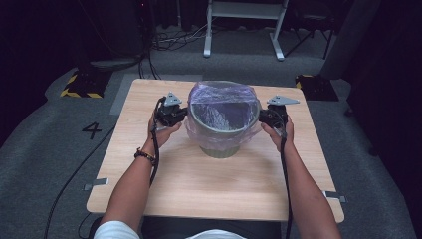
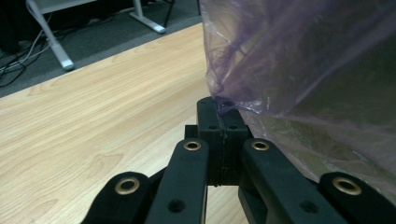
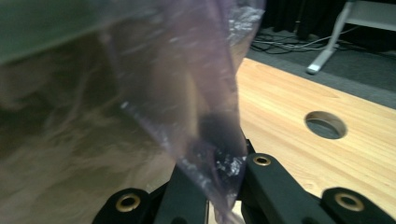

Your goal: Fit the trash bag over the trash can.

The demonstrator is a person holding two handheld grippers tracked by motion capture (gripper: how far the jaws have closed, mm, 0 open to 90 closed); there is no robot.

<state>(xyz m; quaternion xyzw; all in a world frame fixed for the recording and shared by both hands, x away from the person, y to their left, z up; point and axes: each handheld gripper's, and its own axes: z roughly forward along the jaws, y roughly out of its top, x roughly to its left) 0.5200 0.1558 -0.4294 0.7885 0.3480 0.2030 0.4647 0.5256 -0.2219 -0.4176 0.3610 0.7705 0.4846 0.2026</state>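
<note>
Below, we see our left tongs (image 2: 222, 122) pressed together on the purple bag's (image 1: 221, 97) edge, and our right tongs (image 3: 219, 161) pinching the same bag on the opposite side. That bag lines a grey bin (image 1: 221, 142) standing mid-table (image 1: 199, 184), its film draped over the rim.

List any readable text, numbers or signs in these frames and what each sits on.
"4": a dark numeral on the grey carpet, left of the wooden table.
Yellow-and-black hazard stripes, a sign with no wording: on the dark base beyond the table's far left corner.
No print is readable on the purple bin liner, the grey bin or either gripper.
</note>
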